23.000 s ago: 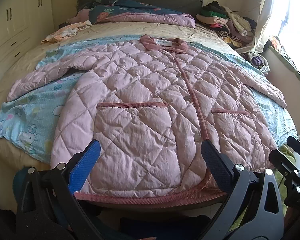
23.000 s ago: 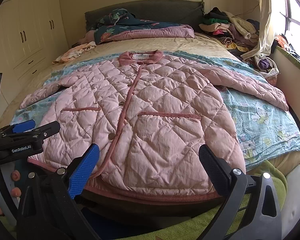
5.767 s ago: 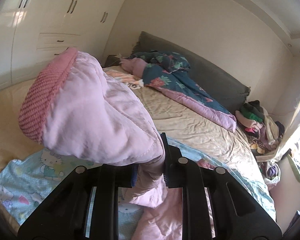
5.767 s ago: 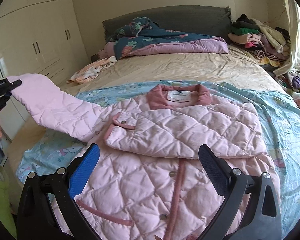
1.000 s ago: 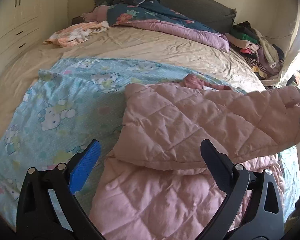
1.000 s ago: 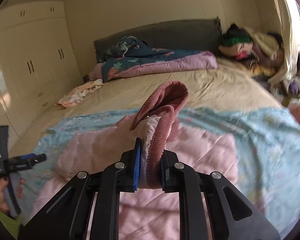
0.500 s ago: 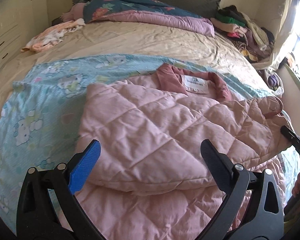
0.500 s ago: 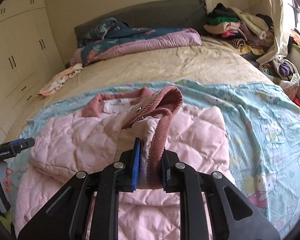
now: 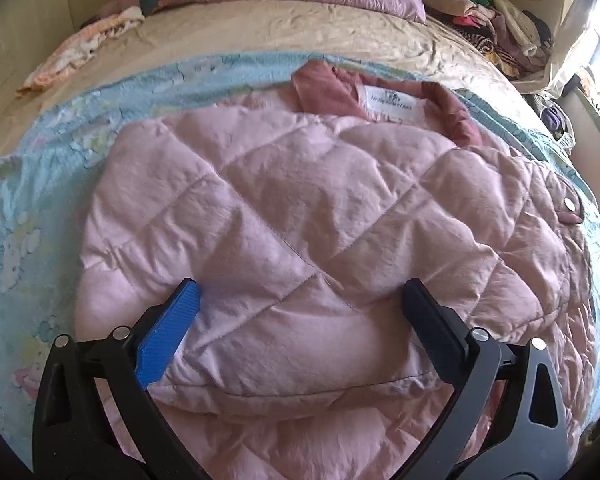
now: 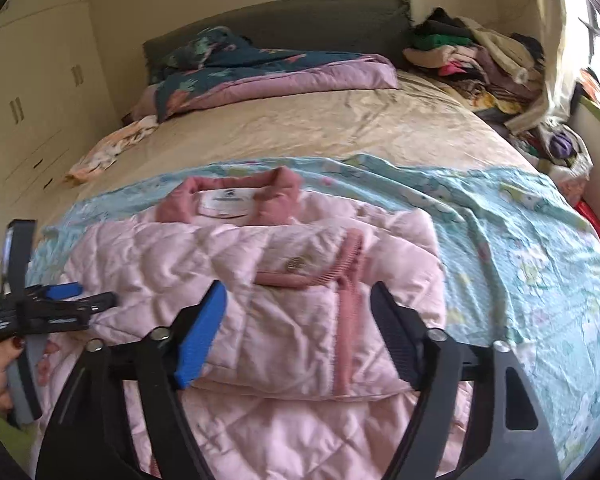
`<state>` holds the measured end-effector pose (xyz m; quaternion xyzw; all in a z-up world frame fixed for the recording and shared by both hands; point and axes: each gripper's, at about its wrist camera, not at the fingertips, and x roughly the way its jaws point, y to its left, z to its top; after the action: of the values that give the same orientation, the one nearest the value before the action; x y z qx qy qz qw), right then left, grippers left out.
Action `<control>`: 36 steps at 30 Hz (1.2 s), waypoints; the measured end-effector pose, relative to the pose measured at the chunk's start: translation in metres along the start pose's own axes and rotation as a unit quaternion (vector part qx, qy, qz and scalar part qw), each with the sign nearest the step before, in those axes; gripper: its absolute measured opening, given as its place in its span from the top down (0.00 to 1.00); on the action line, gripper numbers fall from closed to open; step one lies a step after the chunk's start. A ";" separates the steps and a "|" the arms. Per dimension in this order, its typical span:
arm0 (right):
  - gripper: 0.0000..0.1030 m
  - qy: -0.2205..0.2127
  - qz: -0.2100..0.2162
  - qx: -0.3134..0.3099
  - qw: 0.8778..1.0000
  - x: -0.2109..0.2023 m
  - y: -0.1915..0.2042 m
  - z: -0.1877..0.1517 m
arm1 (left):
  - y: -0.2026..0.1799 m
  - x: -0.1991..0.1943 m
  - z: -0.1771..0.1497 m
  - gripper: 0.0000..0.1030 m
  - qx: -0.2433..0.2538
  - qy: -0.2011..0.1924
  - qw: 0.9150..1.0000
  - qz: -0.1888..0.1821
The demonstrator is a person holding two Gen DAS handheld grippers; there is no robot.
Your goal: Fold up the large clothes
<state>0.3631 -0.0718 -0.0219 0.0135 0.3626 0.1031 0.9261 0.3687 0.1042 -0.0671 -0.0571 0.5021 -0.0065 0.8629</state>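
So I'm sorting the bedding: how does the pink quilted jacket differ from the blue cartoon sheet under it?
The pink quilted jacket is puffy, diamond-stitched and plain; the blue cartoon sheet is thin and printed. The jacket has its sleeves folded across its chest, the sheet is spread in one layer. Both lie on the bed.

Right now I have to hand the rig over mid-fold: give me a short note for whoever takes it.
Left gripper: open, holding nothing, over the folded sleeves.
Right gripper: open, holding nothing, near the ribbed cuff.
Pink quilted jacket: lies front up on the blue cartoon sheet, collar toward the headboard.
Done: both sleeves are folded in across the chest, one over the other.
Left: probably fold the lower half up toward the collar, then tidy the edges.
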 end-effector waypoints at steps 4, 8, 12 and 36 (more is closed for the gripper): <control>0.22 0.025 0.011 -0.033 0.999 0.017 0.022 0.009 | 0.003 0.010 0.000 0.08 -0.001 0.003 1.000 -0.002; 0.22 0.068 0.006 -0.060 0.996 0.049 0.038 0.016 | 0.006 0.017 -0.002 0.08 -0.004 0.005 1.000 -0.009; 0.22 0.114 -0.008 -0.074 0.991 0.088 0.047 0.014 | 0.007 0.018 -0.002 0.08 -0.004 0.002 1.000 -0.014; 0.07 0.119 0.001 -0.025 0.993 0.106 0.043 -0.021 | 0.004 -0.020 -0.015 0.08 -0.010 -0.030 1.000 0.003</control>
<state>0.4173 -0.0093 -0.1039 -0.0215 0.4675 0.1135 0.8764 0.3457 0.1078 -0.0576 -0.0647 0.4765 0.0027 0.8768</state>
